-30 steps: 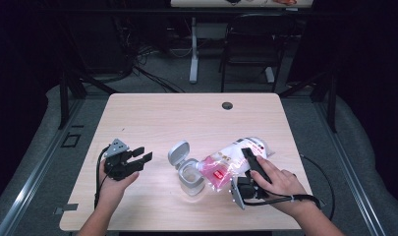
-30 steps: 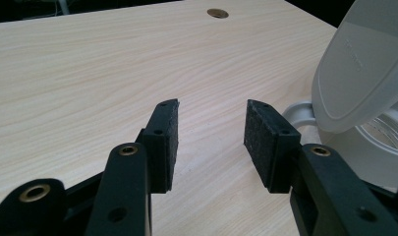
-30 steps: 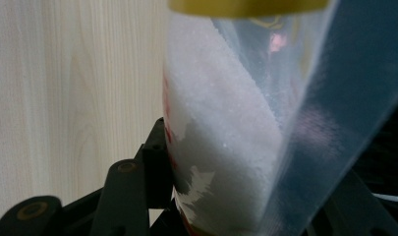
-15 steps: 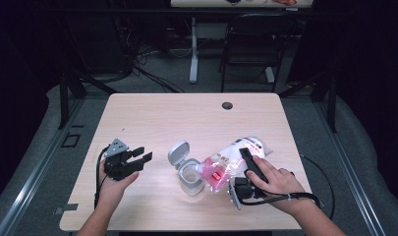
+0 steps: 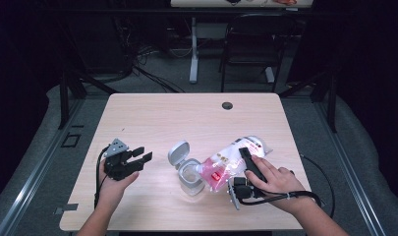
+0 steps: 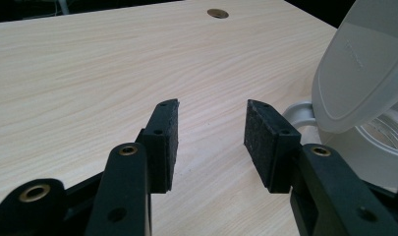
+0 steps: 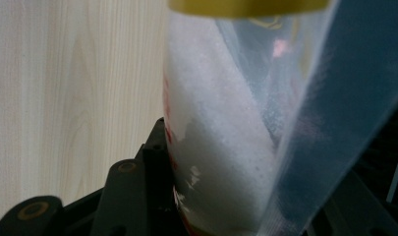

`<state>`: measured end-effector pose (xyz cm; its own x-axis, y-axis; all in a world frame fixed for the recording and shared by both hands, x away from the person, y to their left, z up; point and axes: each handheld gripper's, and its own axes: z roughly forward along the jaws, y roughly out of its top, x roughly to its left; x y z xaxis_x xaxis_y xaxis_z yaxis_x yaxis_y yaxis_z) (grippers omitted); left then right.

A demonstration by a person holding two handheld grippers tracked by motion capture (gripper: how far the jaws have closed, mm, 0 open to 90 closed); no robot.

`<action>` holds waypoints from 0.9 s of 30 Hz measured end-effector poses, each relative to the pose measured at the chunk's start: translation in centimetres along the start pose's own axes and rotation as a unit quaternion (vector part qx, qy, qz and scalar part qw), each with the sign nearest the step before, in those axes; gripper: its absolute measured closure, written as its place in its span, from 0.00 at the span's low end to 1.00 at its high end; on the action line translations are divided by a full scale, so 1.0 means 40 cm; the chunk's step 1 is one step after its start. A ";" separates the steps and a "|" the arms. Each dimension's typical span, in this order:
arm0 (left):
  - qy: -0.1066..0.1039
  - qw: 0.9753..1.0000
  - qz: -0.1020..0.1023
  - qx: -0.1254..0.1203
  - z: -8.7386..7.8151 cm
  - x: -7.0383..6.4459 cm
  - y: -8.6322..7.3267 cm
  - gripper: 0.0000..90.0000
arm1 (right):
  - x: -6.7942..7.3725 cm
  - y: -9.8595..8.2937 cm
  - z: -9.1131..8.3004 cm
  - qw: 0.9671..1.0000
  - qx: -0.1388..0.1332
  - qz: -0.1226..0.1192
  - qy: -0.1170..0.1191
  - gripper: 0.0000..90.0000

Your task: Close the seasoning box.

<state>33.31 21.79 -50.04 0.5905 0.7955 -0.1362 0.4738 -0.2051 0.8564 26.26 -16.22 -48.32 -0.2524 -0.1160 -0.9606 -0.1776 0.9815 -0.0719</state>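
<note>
My right tongs clamp one clear plastic bag of white grains with red print, tipped over one clear round jar with its grey flip lid open. My left tongs stand apart, empty, just left of the jar on one pale wooden surface.

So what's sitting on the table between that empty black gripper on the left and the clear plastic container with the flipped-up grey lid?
Nothing: in the high view, bare light wood table separates the left gripper from the clear plastic container.
</note>
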 end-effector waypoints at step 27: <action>0.000 1.000 0.000 0.000 0.001 -0.001 0.000 0.63 | -0.008 0.008 0.003 1.000 0.010 -0.019 0.003 0.59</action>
<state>33.30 21.76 -50.06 0.5913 0.7948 -0.1362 0.4740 -0.2060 0.8561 26.39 -15.84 -48.08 -0.2519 -0.1544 -0.9553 -0.1682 0.9791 -0.1139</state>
